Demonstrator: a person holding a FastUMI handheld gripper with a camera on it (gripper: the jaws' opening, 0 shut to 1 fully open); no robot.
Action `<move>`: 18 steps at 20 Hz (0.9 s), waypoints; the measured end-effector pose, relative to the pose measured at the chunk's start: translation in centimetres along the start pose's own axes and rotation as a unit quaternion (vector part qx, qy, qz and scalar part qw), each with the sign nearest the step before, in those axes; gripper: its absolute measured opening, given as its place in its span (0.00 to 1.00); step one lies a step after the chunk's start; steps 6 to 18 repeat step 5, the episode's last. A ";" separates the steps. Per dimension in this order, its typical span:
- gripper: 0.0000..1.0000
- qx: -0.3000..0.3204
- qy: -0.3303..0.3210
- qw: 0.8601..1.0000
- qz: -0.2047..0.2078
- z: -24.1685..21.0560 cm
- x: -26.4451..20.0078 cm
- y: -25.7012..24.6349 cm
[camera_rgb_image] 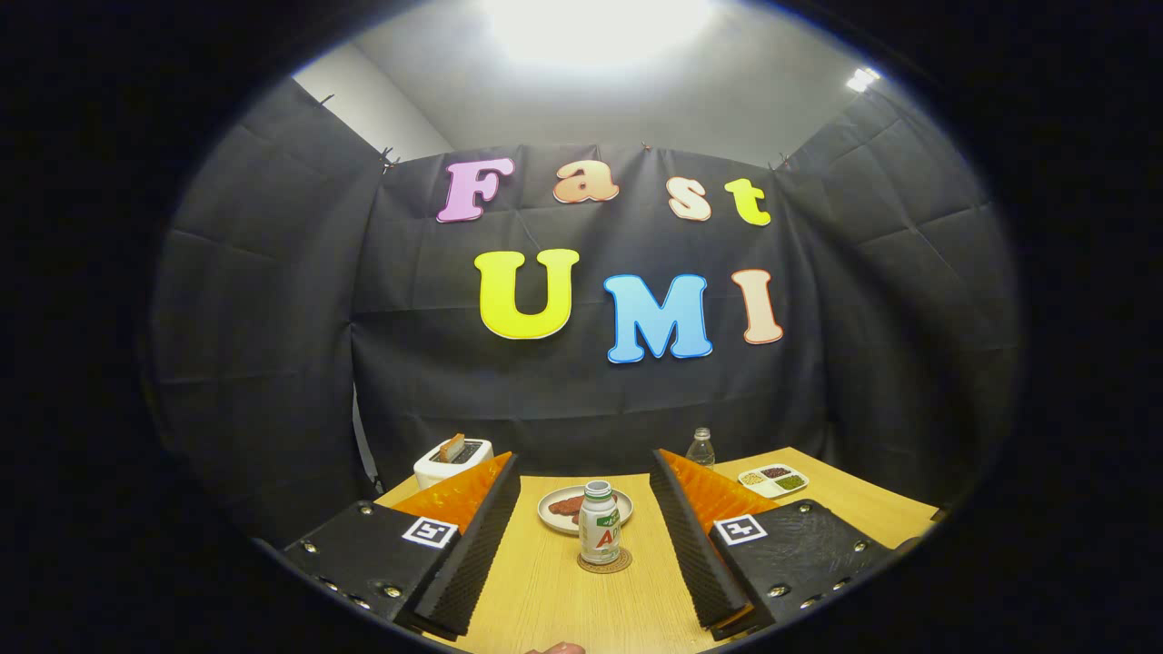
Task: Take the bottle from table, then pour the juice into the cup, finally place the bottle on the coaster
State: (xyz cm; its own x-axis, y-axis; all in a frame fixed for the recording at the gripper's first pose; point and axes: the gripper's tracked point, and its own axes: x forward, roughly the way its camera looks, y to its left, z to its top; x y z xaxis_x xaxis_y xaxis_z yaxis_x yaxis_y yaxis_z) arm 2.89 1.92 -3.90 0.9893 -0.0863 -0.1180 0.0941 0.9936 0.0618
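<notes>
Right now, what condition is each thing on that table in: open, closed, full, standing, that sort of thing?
gripper: open, fingers wide apart, holding nothing
bottle: upright on the coaster, between the fingers, untouched
plate: behind the bottle, holds reddish food
toaster: bread sticking up from the slot
clear bottle: upright at the back; fill level unclear
divided tray: compartments filled

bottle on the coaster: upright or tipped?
Upright: the bottle stands cap-up on the coaster, between the open gripper fingers, untouched.
</notes>
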 end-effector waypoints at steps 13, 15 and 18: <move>0.87 0.005 -0.005 1.000 0.004 0.3 -0.2 0.3; 0.87 0.005 -0.005 1.000 0.004 0.3 -0.2 0.3; 0.87 0.005 -0.005 1.000 0.004 0.3 -0.2 0.3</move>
